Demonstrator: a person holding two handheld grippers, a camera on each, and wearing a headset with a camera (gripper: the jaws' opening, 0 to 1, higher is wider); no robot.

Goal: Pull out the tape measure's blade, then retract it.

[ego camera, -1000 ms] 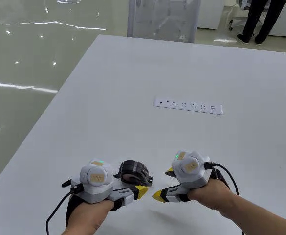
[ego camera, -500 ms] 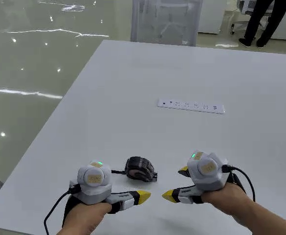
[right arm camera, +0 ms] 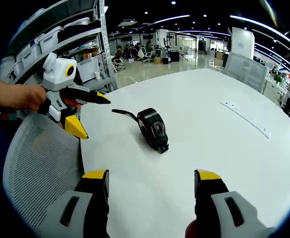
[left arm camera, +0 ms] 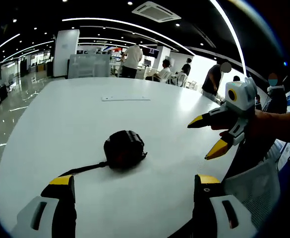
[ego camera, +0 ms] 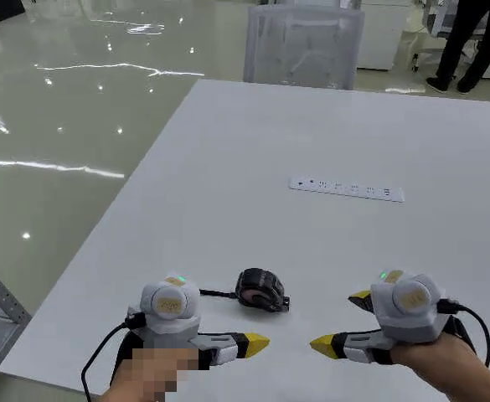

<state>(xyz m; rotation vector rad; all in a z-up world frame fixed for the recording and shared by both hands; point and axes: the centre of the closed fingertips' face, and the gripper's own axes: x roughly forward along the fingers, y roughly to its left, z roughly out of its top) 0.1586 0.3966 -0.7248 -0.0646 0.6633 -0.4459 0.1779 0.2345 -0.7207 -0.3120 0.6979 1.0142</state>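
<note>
A black tape measure [ego camera: 261, 289] lies on the white table [ego camera: 312, 134] near its front edge, blade in and a black wrist strap trailing to its left. My left gripper [ego camera: 228, 331] is held just in front and left of it, open and empty. In the left gripper view the tape measure [left arm camera: 124, 148] sits a little beyond the wide-apart yellow tips of my left gripper [left arm camera: 134, 181]. My right gripper [ego camera: 341, 320] is off to the right, open, holding nothing. The right gripper view has the tape measure [right arm camera: 153, 128] ahead of my right gripper [right arm camera: 151, 174].
A white power strip [ego camera: 346, 190] lies flat on the table past the tape measure. A mesh chair [ego camera: 303, 46] stands at the far edge. The table's left edge drops to a glossy floor. A person stands far back right.
The view has shifted. My two grippers have drawn apart, the right one moving right, away from the tape measure. The tape measure has stayed in place.
</note>
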